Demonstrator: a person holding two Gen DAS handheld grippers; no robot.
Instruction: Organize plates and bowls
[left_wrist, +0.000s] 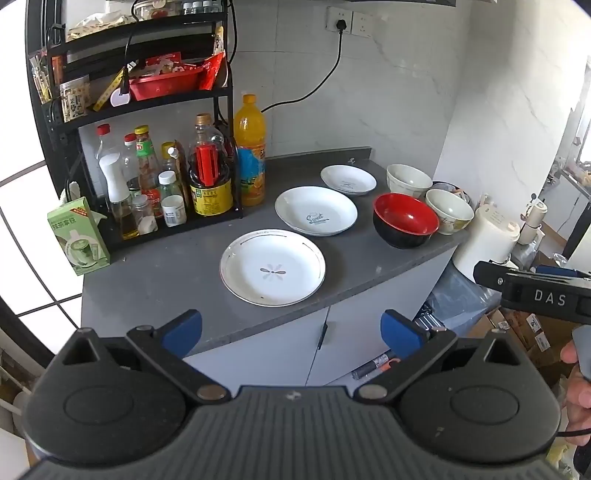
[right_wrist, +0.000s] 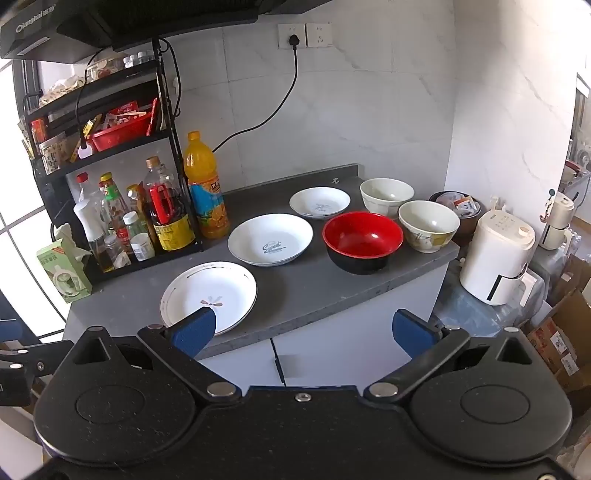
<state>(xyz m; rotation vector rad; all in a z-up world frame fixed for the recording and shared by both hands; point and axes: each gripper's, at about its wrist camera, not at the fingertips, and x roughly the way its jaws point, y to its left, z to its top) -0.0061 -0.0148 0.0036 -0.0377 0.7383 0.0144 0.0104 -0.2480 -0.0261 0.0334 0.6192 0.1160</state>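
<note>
Both grippers empty, jaws spread wide; flower plate at counter's front edge lies straight ahead of left gripper, nearer than right gripper.

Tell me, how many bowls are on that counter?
3: a red bowl near the front edge, a cream bowl to its right, another cream bowl behind. None look hidden.

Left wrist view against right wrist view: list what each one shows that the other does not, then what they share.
Only the left wrist view shows the right gripper from outside, marked DAS, and a hand behind it.

Only the right wrist view shows the range hood and the whole white appliance beyond the counter's end.

Both show three plates, the red bowl, two pale bowls, the orange bottle and the rack, each over its own open jaws.
</note>
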